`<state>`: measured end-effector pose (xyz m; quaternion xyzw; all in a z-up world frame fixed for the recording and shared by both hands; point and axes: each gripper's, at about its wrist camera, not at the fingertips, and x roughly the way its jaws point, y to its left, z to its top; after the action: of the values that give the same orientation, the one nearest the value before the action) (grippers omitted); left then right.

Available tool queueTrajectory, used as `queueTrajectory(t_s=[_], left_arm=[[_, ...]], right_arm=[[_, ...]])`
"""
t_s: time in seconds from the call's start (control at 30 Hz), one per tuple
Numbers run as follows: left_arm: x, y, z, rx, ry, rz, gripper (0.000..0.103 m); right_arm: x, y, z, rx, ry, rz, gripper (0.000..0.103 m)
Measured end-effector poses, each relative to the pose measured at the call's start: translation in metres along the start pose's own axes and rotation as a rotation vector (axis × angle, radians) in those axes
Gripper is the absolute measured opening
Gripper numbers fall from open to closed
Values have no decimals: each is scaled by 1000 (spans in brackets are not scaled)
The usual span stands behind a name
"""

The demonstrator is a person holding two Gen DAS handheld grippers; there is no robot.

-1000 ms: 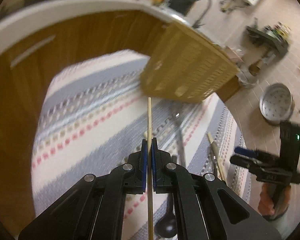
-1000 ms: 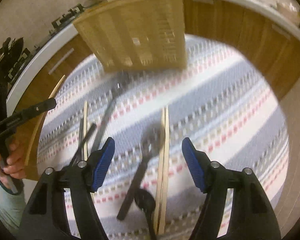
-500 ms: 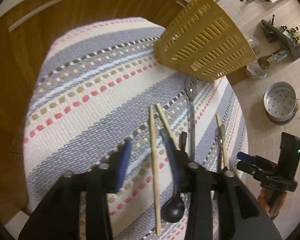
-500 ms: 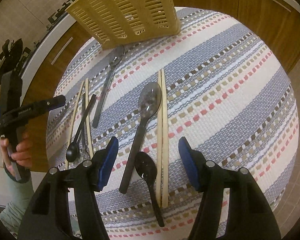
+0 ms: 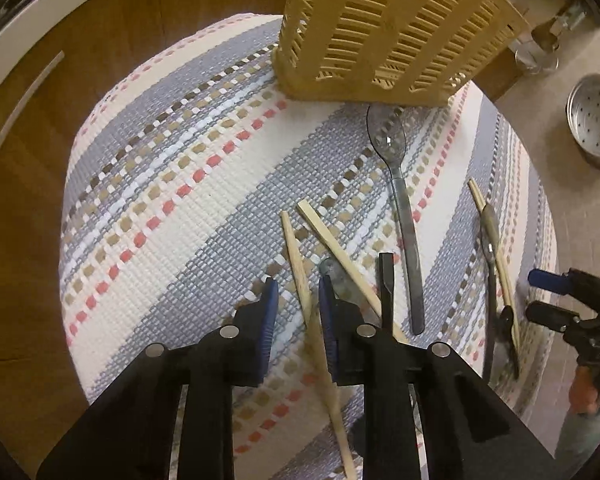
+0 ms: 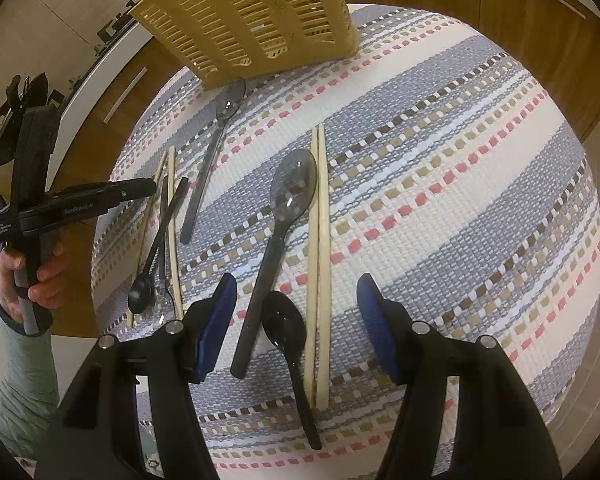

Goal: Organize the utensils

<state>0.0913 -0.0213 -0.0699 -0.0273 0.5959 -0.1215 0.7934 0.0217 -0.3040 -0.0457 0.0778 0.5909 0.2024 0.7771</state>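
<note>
The chopstick (image 5: pixel 305 300) is lying on the striped mat (image 5: pixel 172 208), its long axis running away from the camera toward the basket (image 5: pixel 384 28). The left gripper (image 5: pixel 298 304) is straddling it, jaws narrowly parted and just closing, pads not pressing. The right gripper (image 6: pixel 296 320) is hanging wide open, grasping nothing.

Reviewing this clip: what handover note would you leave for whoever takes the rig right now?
Left claw: open, jaws just closing around one chopstick lying on the striped mat; pads not pressing yet.
Right claw: open wide above the chopstick pair, grey spoon and black spoon.
Yellow basket stands at the mat's far edge, a clear spoon just before it.
Done: nothing seen sorted. Left: every utensil in view.
</note>
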Motion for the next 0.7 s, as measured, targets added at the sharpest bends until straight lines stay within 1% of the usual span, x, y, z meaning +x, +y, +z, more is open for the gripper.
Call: queueTrajectory(t_s=[0.07, 0.1, 0.13, 0.17, 0.2, 0.23, 0.27, 0.3, 0.33, 0.37, 0.4, 0.43, 0.53, 0.57, 0.6, 0.63, 0.7], left_arm=[[1, -5, 2, 8, 2, 27, 19], [2, -9, 2, 19, 2, 53, 19], [3, -16, 2, 40, 3, 97, 18], [6, -25, 4, 63, 4, 138, 16], [8, -32, 4, 97, 5, 194, 9], [9, -37, 3, 120, 3, 229, 7], [10, -41, 3, 137, -1, 252, 6], [9, -43, 2, 145, -6, 258, 4], [8, -44, 1, 148, -16, 246, 3], [4, -43, 0, 140, -39, 211, 3], [-2, -43, -1, 121, -74, 153, 3], [-9, -42, -3, 104, -104, 113, 3], [-40, -46, -9, 79, -246, -19, 3], [-57, -48, -10, 78, -316, -65, 3], [-70, -49, -10, 82, -366, -83, 3], [-89, -52, -9, 89, -445, -107, 3], [-120, -57, -8, 99, -558, -146, 3]], right_arm=[[0, -3, 0, 5, 3, 3, 59], [0, -3, 0, 7, 4, 3, 59], [0, -4, 1, 8, 4, 3, 59], [-1, -4, 1, 8, 3, 5, 59], [-2, -4, 1, 6, -1, 10, 59], [-4, -3, 1, 4, -6, 12, 59], [-5, -3, 1, 3, -12, 13, 59], [-8, -5, 1, 3, -16, 14, 59], [-10, -6, 0, 5, -21, 19, 59], [-11, -9, -1, 11, -24, 24, 59], [-13, -11, -1, 18, -27, 29, 59], [-15, -13, -1, 22, -30, 32, 59], [-21, -19, -2, 29, -45, 36, 59], [-23, -19, -1, 31, -52, 39, 59], [-26, -20, 0, 31, -60, 46, 59], [-30, -20, 2, 30, -73, 54, 59], [-38, -19, 4, 26, -104, 75, 59]])
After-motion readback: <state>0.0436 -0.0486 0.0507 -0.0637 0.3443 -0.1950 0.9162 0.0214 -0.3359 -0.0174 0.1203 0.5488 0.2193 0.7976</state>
